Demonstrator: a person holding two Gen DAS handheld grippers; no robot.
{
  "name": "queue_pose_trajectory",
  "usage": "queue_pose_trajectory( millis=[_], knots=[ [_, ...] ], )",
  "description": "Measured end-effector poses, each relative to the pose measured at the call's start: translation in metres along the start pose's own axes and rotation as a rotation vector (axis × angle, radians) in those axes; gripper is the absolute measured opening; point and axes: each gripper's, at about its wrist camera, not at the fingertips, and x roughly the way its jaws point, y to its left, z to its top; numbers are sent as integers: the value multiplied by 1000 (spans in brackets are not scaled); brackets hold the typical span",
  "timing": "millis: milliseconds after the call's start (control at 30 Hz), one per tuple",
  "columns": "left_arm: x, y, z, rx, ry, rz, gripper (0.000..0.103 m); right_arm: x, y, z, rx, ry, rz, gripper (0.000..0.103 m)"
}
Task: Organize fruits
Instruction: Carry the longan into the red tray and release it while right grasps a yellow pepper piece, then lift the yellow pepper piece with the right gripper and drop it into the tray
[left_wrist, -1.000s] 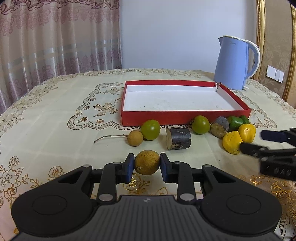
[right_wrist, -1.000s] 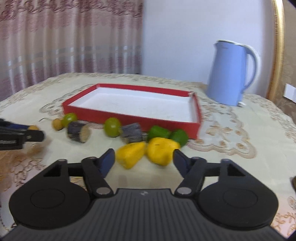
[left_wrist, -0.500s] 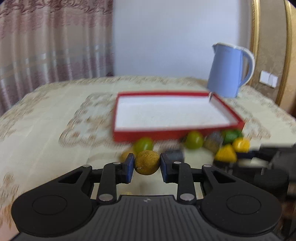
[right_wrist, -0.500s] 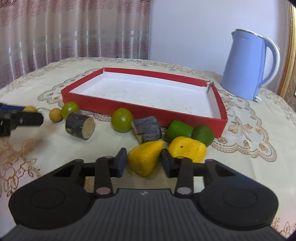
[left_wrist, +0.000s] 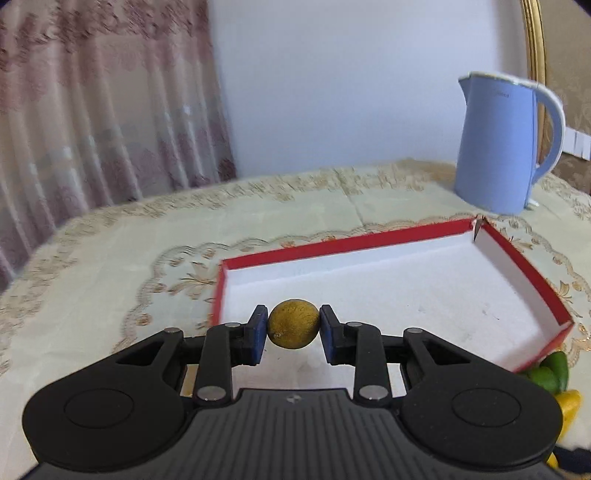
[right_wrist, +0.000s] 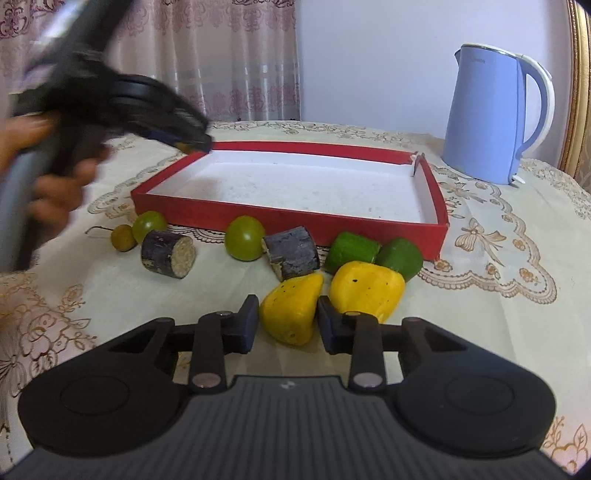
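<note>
My left gripper (left_wrist: 293, 329) is shut on a round brown fruit (left_wrist: 293, 323) and holds it above the near-left part of the red box (left_wrist: 347, 242). The right wrist view shows that gripper (right_wrist: 192, 142), blurred, over the box's far-left corner (right_wrist: 199, 153). My right gripper (right_wrist: 288, 325) is low over the tablecloth. Its jaws are closing, and both pads touch a yellow fruit piece (right_wrist: 291, 310) between them. A second yellow piece (right_wrist: 365, 291) lies right beside it. The white inside of the box holds nothing.
In front of the box lie two green round fruits (right_wrist: 243, 238), two green chunks (right_wrist: 352, 251), two dark cut stubs (right_wrist: 168, 253) and a small brown fruit (right_wrist: 123, 238) with a stem. A blue kettle (right_wrist: 491, 118) stands at the back right. A person's hand (right_wrist: 55, 184) is at the left.
The left gripper carried the brown fruit up off the cloth and forward over the box. The right gripper's jaws came together around the yellow piece; that hand stayed in place.
</note>
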Motion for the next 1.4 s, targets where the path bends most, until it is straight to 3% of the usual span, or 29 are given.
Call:
queue_pose_trajectory(
  millis=[67,133,200,400,600,1400],
  knots=[
    [12,7,3,-46,62,-9,37,-3,0,-1,-3,-5,7,32],
    [8,17,-3,-106,59,-11,68,-7,-1,-1,4,-12,16,32],
    [-7,24,-12,-138,14,0,77,-9,-4,-1,16,-20,27,31],
    [-80,21,-50,-158,-106,141,77,-16,-4,-1,28,-47,52,31],
    [-113,10,-89,-171,-127,227,77,-16,-4,-1,27,-52,49,31],
    [-123,-5,-102,-106,-120,188,77,-38,-4,14,0,-135,44,30]
  ],
)
